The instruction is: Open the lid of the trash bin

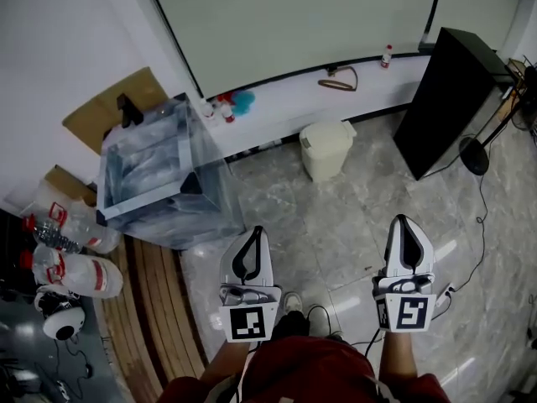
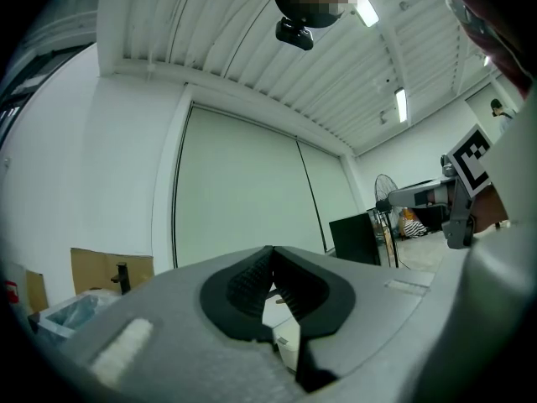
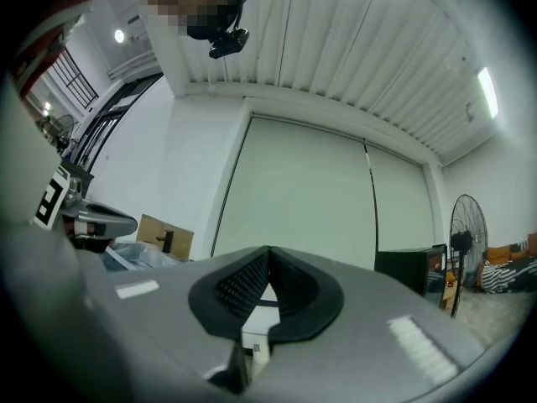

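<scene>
The grey tiled floor [image 1: 336, 225] carries a cream trash bin [image 1: 326, 149], lid down, at its far edge by the wall. A black cabinet [image 1: 449, 99] and a fan base [image 1: 474, 155] stand toward the right edge. A clear plastic box [image 1: 159, 179], wooden planks [image 1: 159, 309] and large water bottles [image 1: 71, 254] occupy the left side.

An office-like workroom: wall screen [image 1: 294, 23], pedestal fan [image 3: 464, 242].
</scene>
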